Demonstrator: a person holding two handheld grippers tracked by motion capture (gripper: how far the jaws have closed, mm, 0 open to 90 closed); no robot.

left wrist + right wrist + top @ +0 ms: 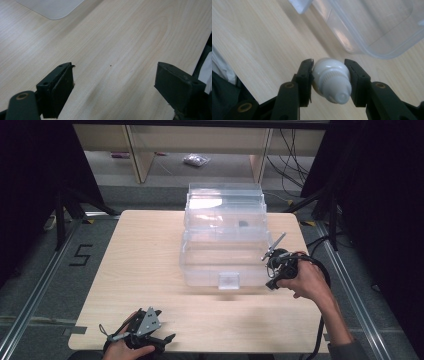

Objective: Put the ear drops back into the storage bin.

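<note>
High view first, and over on the left the left gripper [150, 332] sits low at the near edge of the pale wooden table [145, 265], gripped by the person's left hand [127, 351], its grey three-cornered plate facing up. Left gripper view confirms it: both black jaws stand wide apart with bare wood grain between them, nothing held, and a rounded corner of something pale [53, 8] peeks in at the top left of that view.

Moving to the middle of the table, the large clear plastic storage box [224, 240] stands with its lid up at the far side, a small dark item [243, 224] inside it that is too small to make out, and a latch tab [229, 281] at its near wall.

Now to the right: the right gripper [274, 270] hangs just beside the box's near right corner, held in the person's right hand [307, 282], cable trailing back toward the table edge. Right gripper view gives the close look, jaws closed firmly on a small white plastic bottle with a ribbed cap [332, 80], cap end pointing back at the camera, held just above the wood, with the clear box's rounded corner [372, 32] near it at the upper right
</note>
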